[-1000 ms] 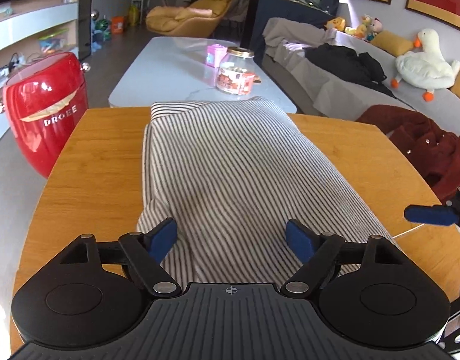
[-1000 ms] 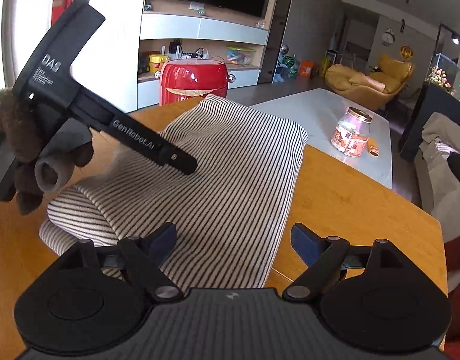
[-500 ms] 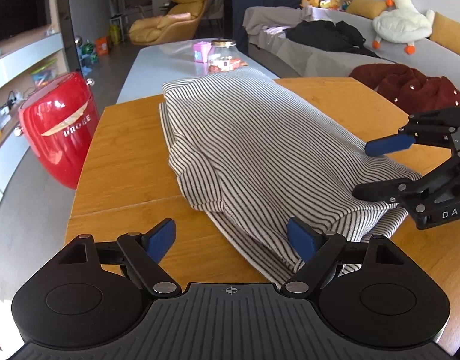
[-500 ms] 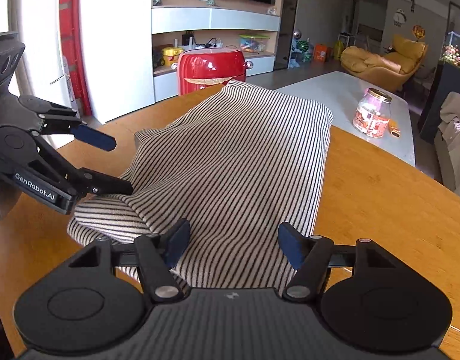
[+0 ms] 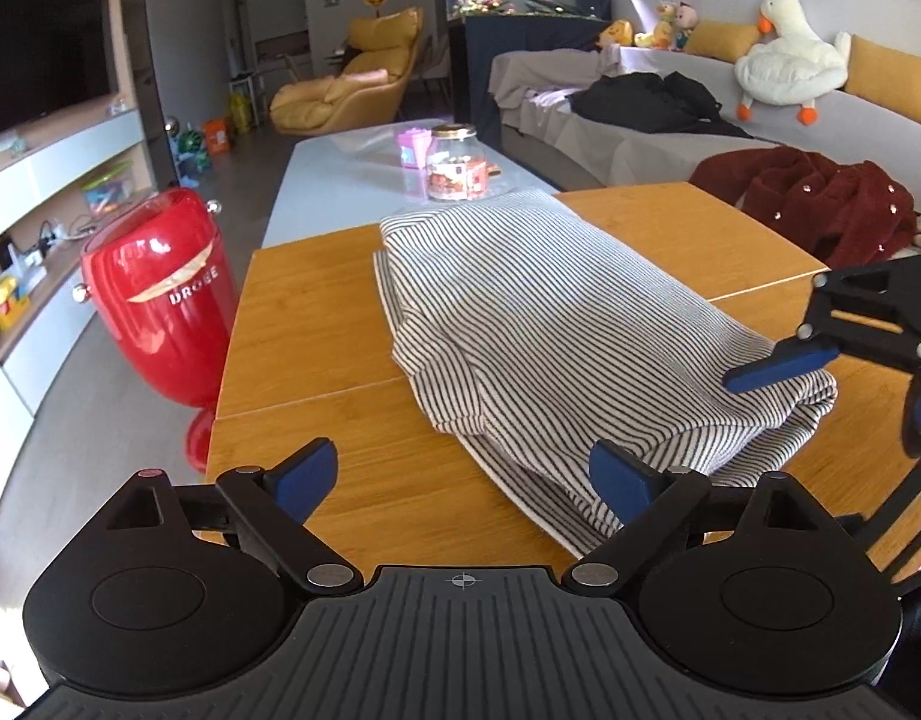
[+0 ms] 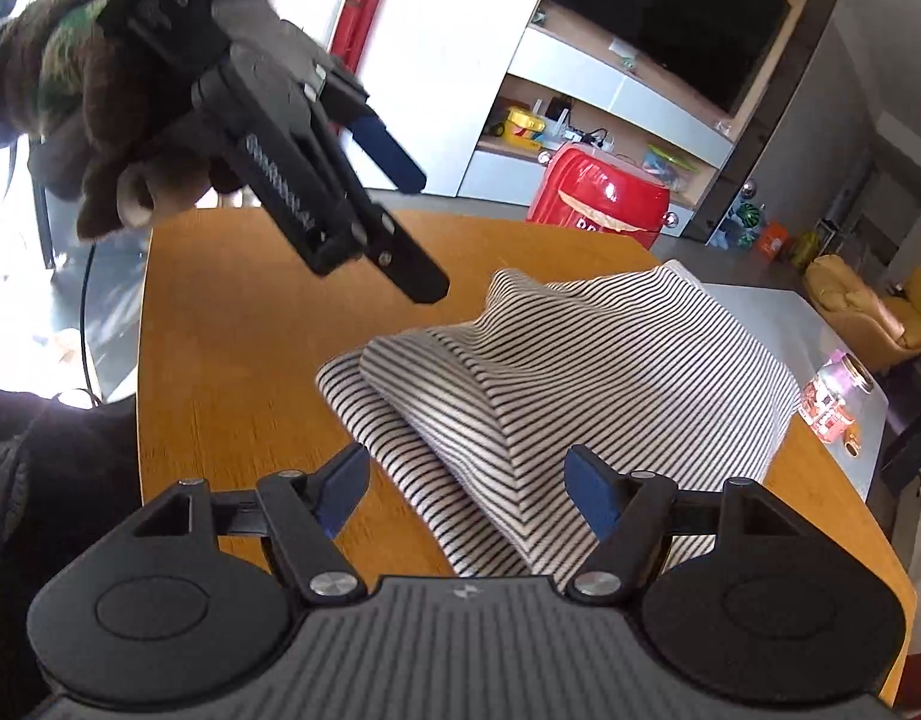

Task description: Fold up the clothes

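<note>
Striped knit garment folded, rumpled, on smooth wooden table.

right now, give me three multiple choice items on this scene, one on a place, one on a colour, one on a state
1. Where does the folded striped cloth lie?
A. wooden table
B. grey sofa
C. floor

2. What colour are its stripes?
A. red and white
B. black and white
C. blue and yellow

3. How are the left gripper and right gripper?
A. both shut on cloth
B. one shut
C. both open

Answers: 1 A, it rests on the orange wood top. 2 B, dark lines on white. 3 C, blue pads stand wide apart, gripping nothing.
</note>
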Demonstrator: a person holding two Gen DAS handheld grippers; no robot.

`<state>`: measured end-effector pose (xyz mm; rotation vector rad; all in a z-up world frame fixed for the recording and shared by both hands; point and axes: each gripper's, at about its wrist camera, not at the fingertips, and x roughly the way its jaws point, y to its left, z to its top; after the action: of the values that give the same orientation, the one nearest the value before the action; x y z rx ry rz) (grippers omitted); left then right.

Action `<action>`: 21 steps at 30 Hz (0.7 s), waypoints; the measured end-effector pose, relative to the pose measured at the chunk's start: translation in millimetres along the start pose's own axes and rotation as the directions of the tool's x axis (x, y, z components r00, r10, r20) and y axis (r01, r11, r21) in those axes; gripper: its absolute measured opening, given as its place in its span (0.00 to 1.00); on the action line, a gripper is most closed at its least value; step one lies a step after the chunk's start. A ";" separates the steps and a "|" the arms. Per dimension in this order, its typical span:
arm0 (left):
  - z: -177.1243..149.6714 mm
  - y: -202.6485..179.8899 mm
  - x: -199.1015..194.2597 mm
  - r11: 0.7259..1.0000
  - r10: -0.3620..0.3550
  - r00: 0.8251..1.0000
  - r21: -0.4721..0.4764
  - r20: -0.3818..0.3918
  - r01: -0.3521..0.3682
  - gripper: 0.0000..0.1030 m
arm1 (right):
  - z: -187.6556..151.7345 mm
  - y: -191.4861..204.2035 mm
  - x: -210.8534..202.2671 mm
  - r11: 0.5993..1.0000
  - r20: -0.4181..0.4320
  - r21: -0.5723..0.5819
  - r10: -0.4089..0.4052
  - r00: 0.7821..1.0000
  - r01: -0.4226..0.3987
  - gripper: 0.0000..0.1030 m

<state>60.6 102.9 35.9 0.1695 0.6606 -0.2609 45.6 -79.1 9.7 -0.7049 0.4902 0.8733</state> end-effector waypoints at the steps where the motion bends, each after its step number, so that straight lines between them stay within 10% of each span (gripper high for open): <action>1: -1.2 -1.4 -2.8 1.000 -0.007 1.000 0.009 0.000 0.007 0.92 | -0.8 0.9 4.0 1.000 -0.001 0.003 -0.017 1.000 0.017 0.69; 12: -17.1 -26.2 -5.6 0.980 -0.144 0.989 0.136 -0.040 0.148 0.95 | -8.2 -81.3 8.3 0.848 0.035 0.509 0.151 0.988 -0.148 0.52; 21: -19.5 -38.6 34.9 0.986 -0.017 0.995 0.163 -0.096 0.033 0.96 | -2.0 -34.1 2.1 0.983 -0.010 0.186 0.005 1.000 -0.003 0.67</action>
<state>64.4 64.2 -3.9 0.3336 0.7353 -0.3335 74.7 -94.7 19.0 -0.5377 0.5741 0.8159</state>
